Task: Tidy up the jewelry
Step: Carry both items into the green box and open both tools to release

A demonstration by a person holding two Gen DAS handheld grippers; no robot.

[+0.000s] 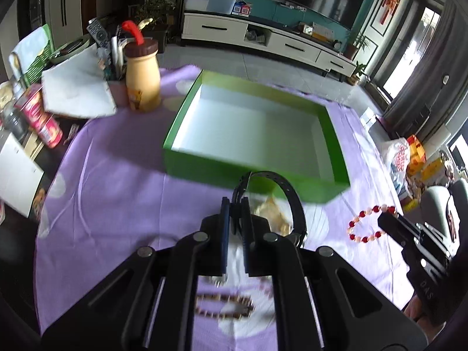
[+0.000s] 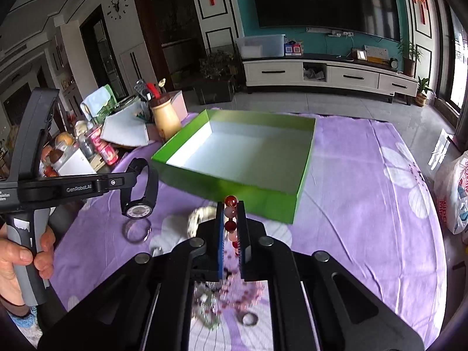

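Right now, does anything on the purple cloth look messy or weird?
Nothing looks broken or spilled. The green box is empty, while rings and beads lie scattered loose on the purple cloth. The left gripper grips a black watch; the right gripper grips a red-and-white bead bracelet.

Cloth [image 1: 117,181], purple with pale flowers, covers table; yellow bottle [image 1: 143,79] with brown cap and red straw stands upright at its far left corner; remotes [image 1: 101,33] upright in holder just beside bottle; white paper [image 1: 77,90] beside it; red can [image 1: 39,117] tilted, further left; TV [image 2: 321,0] on teal wall above white cabinet [image 2: 330,74]; printed bag [image 2: 453,193] at right edge.
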